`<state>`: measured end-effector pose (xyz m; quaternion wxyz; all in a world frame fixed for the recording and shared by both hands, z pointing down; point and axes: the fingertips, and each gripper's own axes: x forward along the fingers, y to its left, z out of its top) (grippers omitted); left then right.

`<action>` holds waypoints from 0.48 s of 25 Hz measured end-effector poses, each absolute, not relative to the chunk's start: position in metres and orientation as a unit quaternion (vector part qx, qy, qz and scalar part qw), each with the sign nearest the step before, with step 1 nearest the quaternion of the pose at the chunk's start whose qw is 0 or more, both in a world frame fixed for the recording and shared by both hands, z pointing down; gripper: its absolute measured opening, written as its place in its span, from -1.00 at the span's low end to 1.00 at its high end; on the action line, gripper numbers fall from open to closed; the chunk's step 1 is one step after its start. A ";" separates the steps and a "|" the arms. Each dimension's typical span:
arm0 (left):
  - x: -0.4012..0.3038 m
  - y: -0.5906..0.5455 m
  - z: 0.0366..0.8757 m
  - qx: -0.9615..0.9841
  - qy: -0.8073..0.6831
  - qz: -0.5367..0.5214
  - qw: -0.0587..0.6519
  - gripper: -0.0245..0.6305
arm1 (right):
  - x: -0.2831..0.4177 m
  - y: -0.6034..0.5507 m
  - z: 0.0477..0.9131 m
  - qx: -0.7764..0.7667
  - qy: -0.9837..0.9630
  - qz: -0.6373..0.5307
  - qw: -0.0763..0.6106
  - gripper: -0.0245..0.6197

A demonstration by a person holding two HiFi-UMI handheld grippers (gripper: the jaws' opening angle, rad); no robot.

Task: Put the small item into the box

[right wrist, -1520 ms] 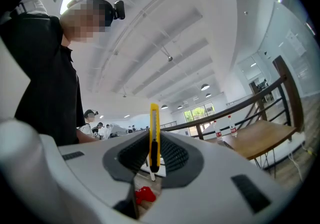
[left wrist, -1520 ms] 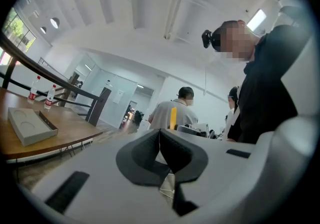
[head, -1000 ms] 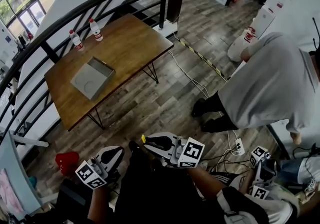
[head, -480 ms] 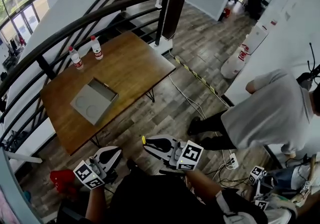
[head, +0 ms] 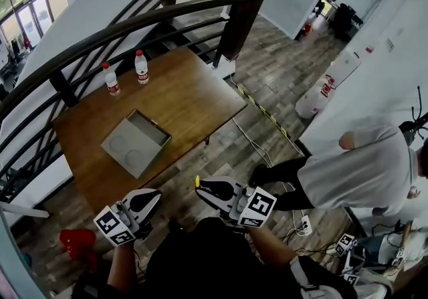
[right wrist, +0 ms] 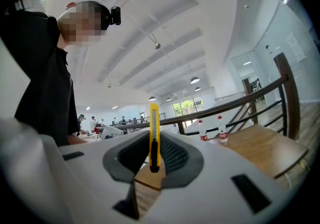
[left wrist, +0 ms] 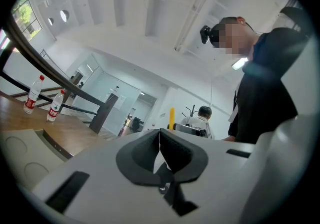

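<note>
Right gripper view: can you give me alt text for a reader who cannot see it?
The right gripper has its jaws closed on a yellow utility knife, held upright between the dark pads. Beyond it, a wooden table carries two water bottles beside a dark curved railing. A person in a dark shirt looms at left.

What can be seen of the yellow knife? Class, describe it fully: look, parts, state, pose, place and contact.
The knife is a slim cutter with a yellow, plastic-looking body and a black slider on its lower part; no blade can be made out. It stands upright, clamped between the dark ribbed pads of the right gripper, its yellow end rising above them. In the head view only that yellow tip shows, held in the air short of the table. Only the pads touch it.
</note>
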<state>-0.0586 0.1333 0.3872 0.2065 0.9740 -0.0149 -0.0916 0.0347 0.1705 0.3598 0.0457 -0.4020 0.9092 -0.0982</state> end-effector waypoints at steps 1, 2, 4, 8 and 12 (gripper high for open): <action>-0.059 0.127 0.387 0.974 -0.015 -0.093 0.207 -0.88 | 0.036 0.164 0.359 -0.406 0.908 -0.098 0.044 -0.70; -0.059 0.121 0.386 0.973 -0.015 -0.096 0.207 -0.87 | 0.037 0.158 0.359 -0.408 0.907 -0.097 0.041 -0.70; -0.059 0.110 0.388 0.972 -0.016 -0.101 0.210 -0.88 | 0.039 0.146 0.360 -0.410 0.906 -0.096 0.038 -0.70; -0.056 0.086 0.396 0.971 -0.025 -0.103 0.214 -0.88 | 0.043 0.118 0.369 -0.405 0.908 -0.101 0.036 -0.70; -0.048 0.059 0.402 0.971 -0.042 -0.094 0.218 -0.88 | 0.052 0.083 0.377 -0.388 0.914 -0.107 0.042 -0.70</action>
